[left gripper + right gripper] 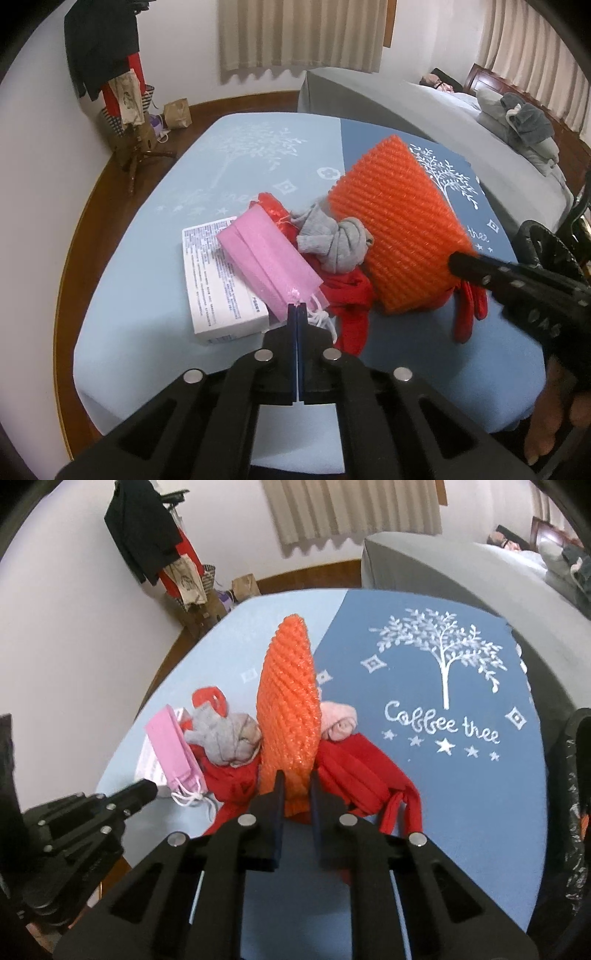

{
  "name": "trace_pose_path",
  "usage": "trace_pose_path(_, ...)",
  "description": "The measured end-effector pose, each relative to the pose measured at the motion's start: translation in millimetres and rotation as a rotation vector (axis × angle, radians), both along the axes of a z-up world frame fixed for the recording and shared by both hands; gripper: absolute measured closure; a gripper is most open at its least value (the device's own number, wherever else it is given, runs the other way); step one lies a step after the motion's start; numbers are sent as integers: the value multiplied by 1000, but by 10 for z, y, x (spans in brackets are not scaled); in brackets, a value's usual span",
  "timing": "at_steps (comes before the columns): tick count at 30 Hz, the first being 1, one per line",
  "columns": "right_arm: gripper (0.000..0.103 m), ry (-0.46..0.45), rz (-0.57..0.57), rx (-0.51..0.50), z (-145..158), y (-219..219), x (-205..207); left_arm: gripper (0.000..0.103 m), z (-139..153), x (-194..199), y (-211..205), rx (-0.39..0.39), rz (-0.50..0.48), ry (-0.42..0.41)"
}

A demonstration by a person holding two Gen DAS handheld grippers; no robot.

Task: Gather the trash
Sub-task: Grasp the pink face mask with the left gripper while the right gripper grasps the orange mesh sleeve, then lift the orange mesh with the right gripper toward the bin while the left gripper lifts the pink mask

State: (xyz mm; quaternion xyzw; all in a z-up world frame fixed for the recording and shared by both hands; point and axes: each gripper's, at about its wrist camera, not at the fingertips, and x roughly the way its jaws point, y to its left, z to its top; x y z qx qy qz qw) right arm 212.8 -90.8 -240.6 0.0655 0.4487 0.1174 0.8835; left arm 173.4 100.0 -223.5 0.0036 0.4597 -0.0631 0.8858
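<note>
Pinching the pink mesh bag [267, 266], the left claw [297, 308] is clamped; the right claw [295, 775] clamps the orange foam net [290, 701]

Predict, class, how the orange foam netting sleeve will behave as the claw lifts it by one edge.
The orange foam netting sleeve probably weighs little: it stands up on edge with only the right claw pinching its lower end. It likely squashes easily, since its open ribbed mesh looks narrowed between the claw's pads. Held this way it may bend or sway rather than stay stiff.
</note>
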Motion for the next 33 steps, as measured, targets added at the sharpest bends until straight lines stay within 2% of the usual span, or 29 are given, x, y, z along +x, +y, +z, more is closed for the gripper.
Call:
trace_pose_path(6,92,-39,-27,21,207,-159,-88,101,-27,-28,-26,-24,-11,25)
trace_pose_path(8,92,-51,-42,27,255,-230,-114,85,-62,-17,-28,-17,-1,31)
trace_pose_path(12,92,-57,-79,37,242,-372,-98,84,-115,11,-63,-7,-3,41)
trace_pose_path(18,92,-39,-103,51,105,-459,3,67,-195,116,-115,1,12,49)
trace_pose_path(20,92,-31,-92,50,71,-442,48,57,-219,167,-130,8,22,49)
trace_pose_path(22,92,-25,-80,49,42,-415,95,56,-255,231,-141,21,34,50)
trace_pose_path(25,92,-16,-69,52,13,-392,153,57,-310,306,-131,35,46,58)
trace_pose_path(27,92,-11,-68,54,1,-397,172,67,-347,351,-113,36,53,67)
trace_pose_path(29,92,-8,-65,54,3,-388,181,90,-360,368,-87,23,51,81)
trace_pose_path(31,92,-10,-64,53,15,-391,170,99,-355,366,-66,25,59,82)
trace_pose_path(33,92,-12,-67,57,38,-401,162,101,-323,341,-43,17,63,78)
